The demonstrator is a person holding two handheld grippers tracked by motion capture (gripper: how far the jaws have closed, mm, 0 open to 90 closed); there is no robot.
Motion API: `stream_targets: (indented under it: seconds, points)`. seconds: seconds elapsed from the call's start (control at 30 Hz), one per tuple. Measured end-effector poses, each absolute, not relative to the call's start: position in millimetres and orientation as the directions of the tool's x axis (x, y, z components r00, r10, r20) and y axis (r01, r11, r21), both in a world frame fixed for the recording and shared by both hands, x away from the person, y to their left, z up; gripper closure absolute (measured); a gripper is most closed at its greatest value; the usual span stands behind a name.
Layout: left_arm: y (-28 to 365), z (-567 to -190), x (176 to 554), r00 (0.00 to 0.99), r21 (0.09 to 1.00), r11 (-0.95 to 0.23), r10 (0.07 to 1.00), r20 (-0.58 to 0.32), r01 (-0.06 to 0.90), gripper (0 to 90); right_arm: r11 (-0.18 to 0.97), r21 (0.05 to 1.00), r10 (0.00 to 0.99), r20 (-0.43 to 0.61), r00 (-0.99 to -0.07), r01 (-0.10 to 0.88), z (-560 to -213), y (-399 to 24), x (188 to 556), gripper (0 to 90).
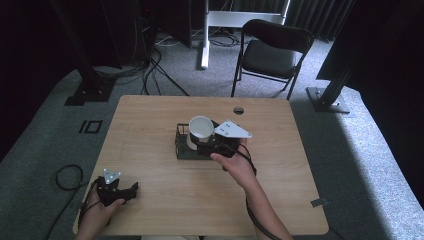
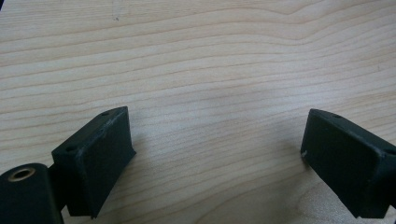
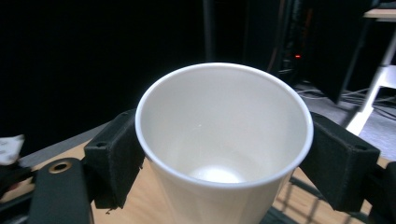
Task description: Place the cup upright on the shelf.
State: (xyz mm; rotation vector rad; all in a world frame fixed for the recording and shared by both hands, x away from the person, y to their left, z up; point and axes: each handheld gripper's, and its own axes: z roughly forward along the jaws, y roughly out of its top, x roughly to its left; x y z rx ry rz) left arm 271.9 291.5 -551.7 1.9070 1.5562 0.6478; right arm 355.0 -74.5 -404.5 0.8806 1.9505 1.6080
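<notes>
Over the black wire rack point(image 1: 183, 145) at the wooden table's point(image 1: 150, 200) middle, the right gripper point(image 3: 224, 158) clamps a light, crushable white paper cup point(image 3: 224, 140) below its rim, while the left gripper point(image 2: 217, 154) rests wide open, empty, near the front left corner.

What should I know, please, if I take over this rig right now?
Right gripper: shut on the white paper cup, jaws on opposite sides of its wall just under the rim. The cup is empty, mouth up, and sits at or just above the black wire rack mid-table; I cannot tell whether it rests on it.
Left gripper: open, empty, low over bare table at the near left corner.
Done: cup gripped.
Left: whether the cup is going onto the rack or coming off it cannot be told, so check before moving.
</notes>
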Motion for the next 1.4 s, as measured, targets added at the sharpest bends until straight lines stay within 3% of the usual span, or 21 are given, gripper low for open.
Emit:
stream_targets:
  seconds: [0.47, 0.87, 1.23, 1.4]
  points:
    - [291.5, -551.7, 271.9, 0.198, 0.705, -0.144, 0.980, 0.005, 0.694, 9.4, 0.116, 0.957, 0.856, 0.039, -0.515, 0.265, -439.2, -96.3, 392.4, 19.3]
    - [291.5, -551.7, 271.9, 0.199, 0.705, -0.144, 0.980, 0.005, 0.694, 9.4, 0.154, 0.929, 0.873, 0.031, -0.487, 0.336, -466.7, -93.0, 404.7, 19.3]
    - [291.5, -551.7, 271.8, 0.198, 0.705, -0.144, 0.980, 0.005, 0.694, 9.4, 0.179, 0.925, 0.855, 0.023, -0.518, 0.336, -467.2, -93.3, 405.0, 18.5]
    - [291.5, -551.7, 271.8, 0.198, 0.705, -0.144, 0.980, 0.005, 0.694, 9.4, 0.176, 0.928, 0.850, 0.026, -0.527, 0.330, -465.2, -93.8, 403.9, 11.9]
